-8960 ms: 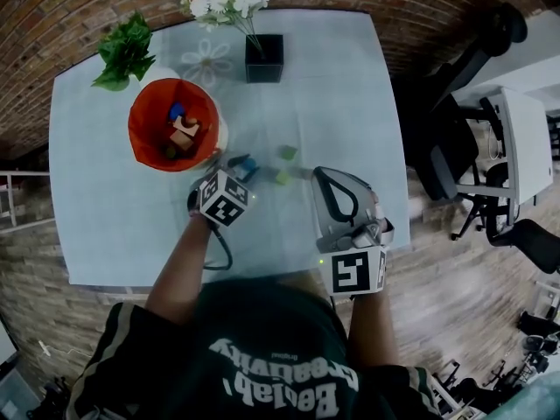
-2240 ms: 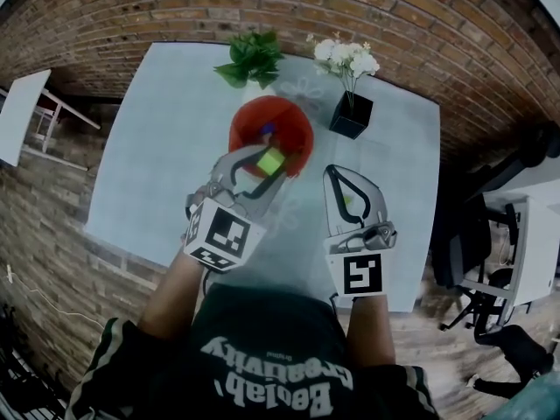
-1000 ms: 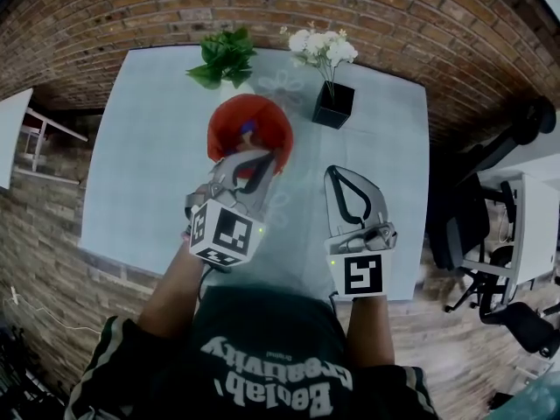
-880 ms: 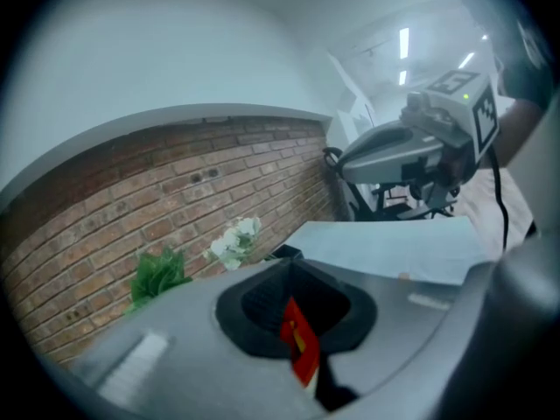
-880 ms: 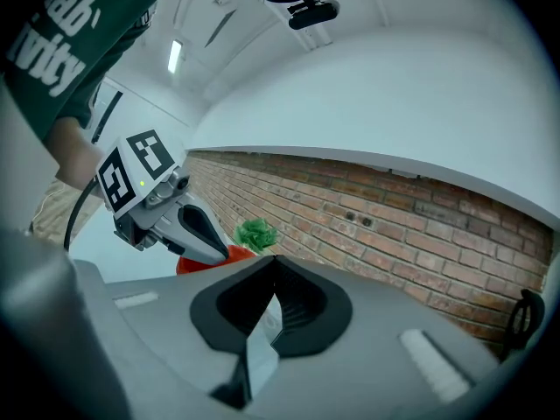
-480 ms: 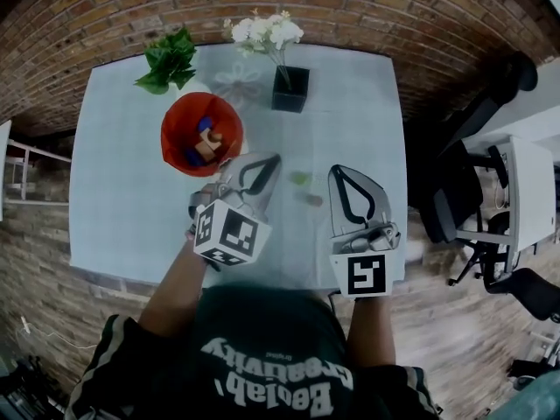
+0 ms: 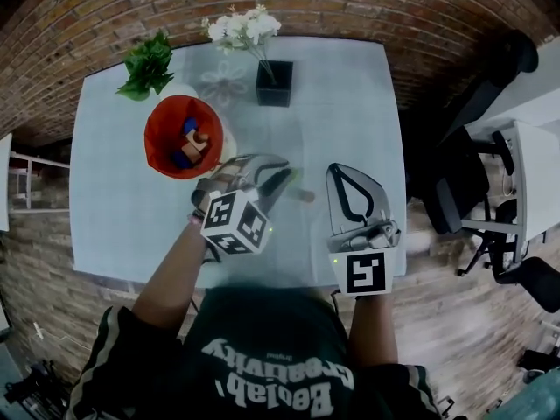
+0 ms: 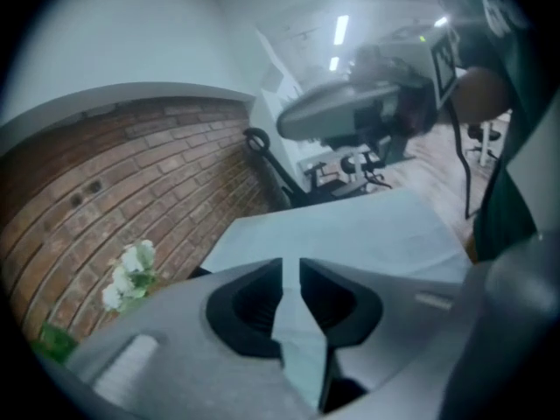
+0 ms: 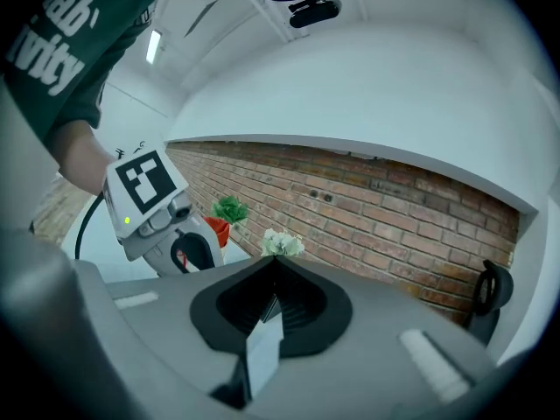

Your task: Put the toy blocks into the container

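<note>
The red container (image 7: 182, 136) stands on the pale table (image 7: 114, 208) with several toy blocks inside. To its right my left gripper (image 7: 282, 173) hangs low over the table; its jaws have just been opening, and only a narrow gap with nothing in it shows between them (image 8: 290, 265). A small green block (image 7: 293, 174) lies right at its tips and a brownish block (image 7: 304, 196) just beyond. My right gripper (image 7: 353, 180) hovers further right, tips together and empty (image 9: 273, 265). The right gripper view also shows the left gripper (image 9: 166, 226) and the container (image 9: 216, 230).
A black vase with white flowers (image 7: 273, 81) and a green plant (image 7: 147, 64) stand at the table's far edge. A brick wall (image 7: 350, 7) runs behind. Office chairs (image 7: 464, 191) and a white desk stand to the right of the table.
My left gripper has left the spot over the red container, moving right and down to the loose blocks while rolling. Its jaws have parted slightly. The right gripper shifted a little.
</note>
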The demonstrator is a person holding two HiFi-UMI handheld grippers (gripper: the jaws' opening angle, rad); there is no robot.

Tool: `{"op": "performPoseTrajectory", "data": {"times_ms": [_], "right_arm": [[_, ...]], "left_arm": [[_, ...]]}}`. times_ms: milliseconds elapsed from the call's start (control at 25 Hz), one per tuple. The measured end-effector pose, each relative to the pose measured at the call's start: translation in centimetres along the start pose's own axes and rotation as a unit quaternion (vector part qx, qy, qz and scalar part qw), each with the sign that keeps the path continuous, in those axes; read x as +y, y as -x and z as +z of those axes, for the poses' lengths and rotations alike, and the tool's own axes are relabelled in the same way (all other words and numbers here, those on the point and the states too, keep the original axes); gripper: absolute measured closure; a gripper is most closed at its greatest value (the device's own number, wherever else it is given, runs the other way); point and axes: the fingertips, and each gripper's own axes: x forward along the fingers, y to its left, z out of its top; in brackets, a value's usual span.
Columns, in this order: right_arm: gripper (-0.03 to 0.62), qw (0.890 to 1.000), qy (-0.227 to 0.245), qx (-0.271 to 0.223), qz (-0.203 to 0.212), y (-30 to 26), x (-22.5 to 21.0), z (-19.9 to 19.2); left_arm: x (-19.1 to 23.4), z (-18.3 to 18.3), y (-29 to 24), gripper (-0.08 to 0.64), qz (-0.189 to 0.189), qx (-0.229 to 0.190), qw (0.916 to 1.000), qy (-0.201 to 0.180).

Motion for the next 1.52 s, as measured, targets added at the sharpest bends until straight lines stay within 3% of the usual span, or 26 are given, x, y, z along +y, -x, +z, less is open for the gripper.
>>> {"op": "performPoseTrajectory", "data": {"times_ms": [80,160,320,440,720,800,920,1000,1080,1200,1320,1400,1520], "right_arm": [[0.584,1.0,-0.004,0.006,0.003,0.1,-0.2,-0.8],[0.584,1.0,-0.01,0.012,0.004,0.1,-0.4,-1.6],[0.584,1.0,-0.02,0.022,0.004,0.3,-1.1,-3.4],[0.584,0.999,-0.023,0.036,0.004,0.5,-1.4,-4.9],[0.584,0.998,-0.038,0.051,-0.008,1.2,-2.7,-7.4],[0.584,0.998,-0.042,0.056,-0.011,1.4,-2.9,-7.9],[0.584,0.997,-0.043,0.057,-0.014,1.5,-3.2,-8.2],[0.584,0.998,-0.043,0.052,-0.016,1.4,-3.3,-7.9],[0.584,0.998,-0.043,0.045,-0.017,1.2,-3.5,-7.3],[0.584,0.998,-0.042,0.037,-0.017,0.9,-3.5,-6.3],[0.584,0.999,-0.032,0.026,-0.009,0.1,-2.6,-5.0],[0.586,0.999,-0.03,0.014,-0.004,-0.5,-1.8,-3.7],[0.584,1.0,-0.021,0.0,0.008,-1.2,0.0,-1.5]], "left_arm": [[-2.0,-1.6,-2.3,0.468,-0.059,0.038,0.9962,-0.051],[-3.9,-3.3,-4.4,0.443,-0.113,0.072,0.9864,-0.095],[-6.5,-6.8,-8.1,0.405,-0.198,0.131,0.9558,-0.174],[-7.1,-9.1,-10.5,0.403,-0.232,0.167,0.933,-0.22],[-8.1,-11.7,-14.1,0.415,-0.302,0.193,0.898,-0.255],[-8.5,-12.0,-14.4,0.423,-0.316,0.194,0.8939,-0.253],[-8.6,-11.8,-14.5,0.426,-0.318,0.196,0.897,-0.237],[-8.3,-11.4,-14.1,0.426,-0.31,0.193,0.9046,-0.22],[-7.5,-9.8,-13.4,0.426,-0.285,0.174,0.9228,-0.192],[-5.6,-5.9,-11.2,0.426,-0.227,0.119,0.9575,-0.133],[-3.1,-2.2,-7.7,0.426,-0.155,0.059,0.9831,-0.079],[-1.5,-0.2,-4.7,0.426,-0.107,0.017,0.9932,-0.042],[0.3,2.1,0.2,0.426,-0.045,-0.039,0.9982,-0.004]]}}
